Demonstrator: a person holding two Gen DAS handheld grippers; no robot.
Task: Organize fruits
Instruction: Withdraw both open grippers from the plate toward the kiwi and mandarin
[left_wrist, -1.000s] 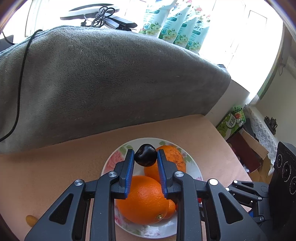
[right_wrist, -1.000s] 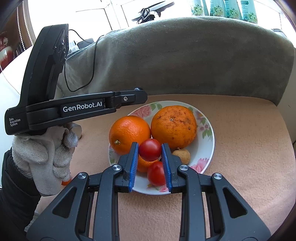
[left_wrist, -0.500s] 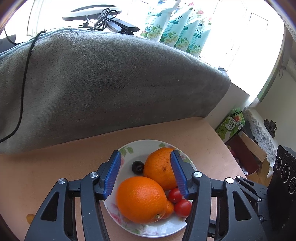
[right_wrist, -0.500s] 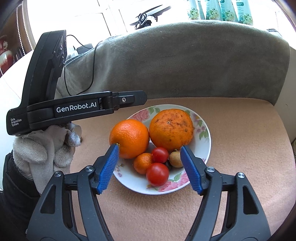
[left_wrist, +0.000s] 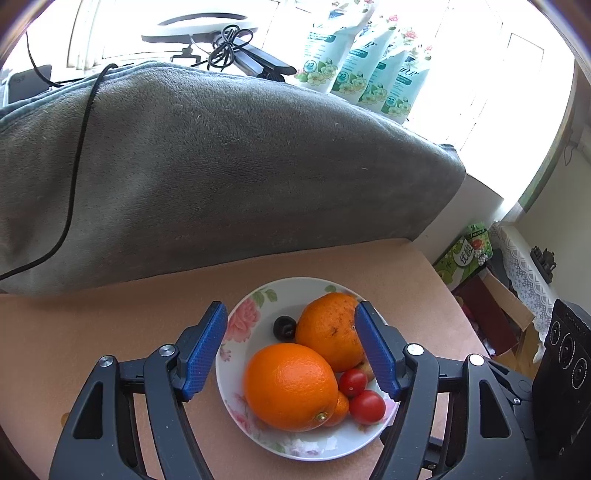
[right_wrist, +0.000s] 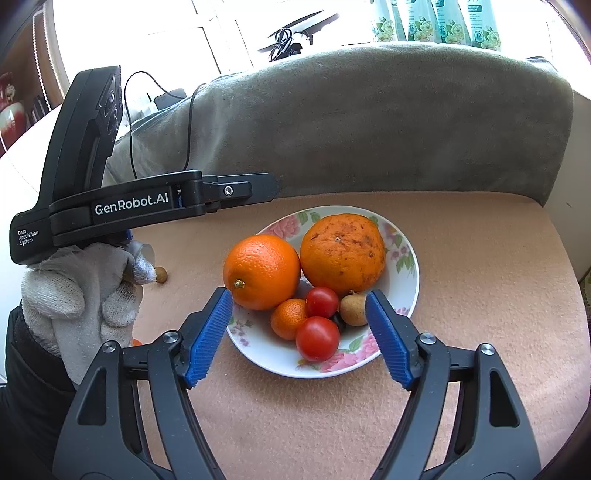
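Note:
A floral white plate (left_wrist: 240, 328) (right_wrist: 406, 280) on the tan pad holds two big oranges (left_wrist: 291, 386) (right_wrist: 341, 253), a small mandarin (right_wrist: 288, 317), two cherry tomatoes (right_wrist: 317, 338), a dark cherry (left_wrist: 284, 328) and a brown longan (right_wrist: 352, 308). My left gripper (left_wrist: 291, 343) is open and empty above the plate. My right gripper (right_wrist: 299, 325) is open and empty over the plate's near side. A second longan (right_wrist: 161, 274) lies on the pad left of the plate, by the gloved left hand (right_wrist: 85, 295).
A grey blanket-covered backrest (left_wrist: 221, 166) rises behind the pad. A black cable (left_wrist: 79, 155) runs down it. Refill pouches (left_wrist: 362, 66) stand on the sill. Boxes (left_wrist: 465, 254) and a black device (left_wrist: 565, 365) sit off the pad's right edge.
Both grippers opened and drew back: the left let the dark cherry onto the plate, the right let a cherry tomato onto it. Both now hold nothing.

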